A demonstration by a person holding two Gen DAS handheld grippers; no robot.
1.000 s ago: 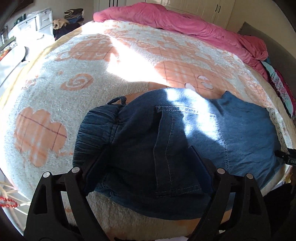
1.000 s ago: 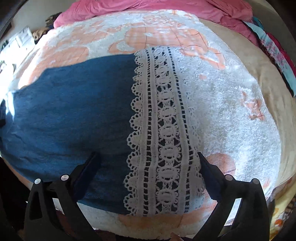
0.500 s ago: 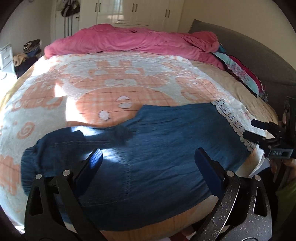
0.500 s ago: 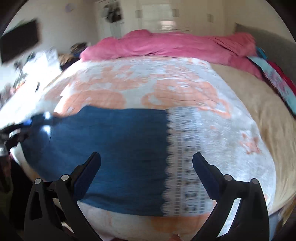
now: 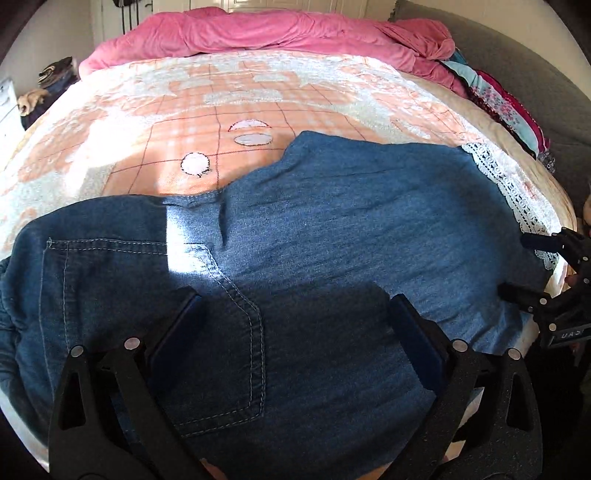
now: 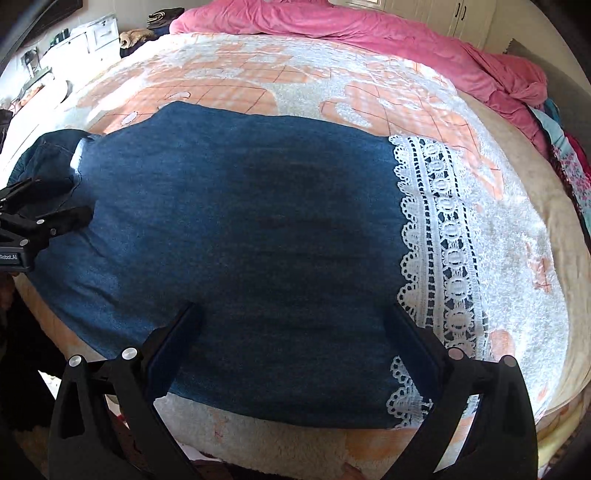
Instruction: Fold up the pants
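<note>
Left wrist view: we are looking down on the denim pants (image 5: 314,258), which lie across the near edge of the bed (image 5: 258,96), on a fleecy peach-and-white blanket (image 5: 147,147). The waist end with its stitched back pocket (image 5: 155,325) lies to our left; the legs run off to our right and end in a white lace hem (image 5: 513,192). The left gripper (image 5: 291,317) hangs over the seat of the pants with its jaws spread wide. They have just been opening, and nothing is pinched between them; the denim simply lies underneath.

From the right wrist view, the right gripper (image 6: 291,325) hovers over the lower legs, just short of the lace band. Its jaws are spread too, with no cloth caught in them. Each gripper shows at the edge of the other's view, so we hold one at either end of the garment.

As for progress, we judge that the first fold is done: only one leg's width of denim shows, with the crotch curve along the far edge, which suggests the legs are stacked one on the other. The cloth looks fairly smooth, with a small ridge near the seat seam. What remains is the lengthwise folding, bringing the lace hem toward the waistband or the other way round, probably once or twice, then tidying the bundle. A pink duvet (image 5: 277,33) is heaped at the far end of the bed, well clear of the pants.
</note>
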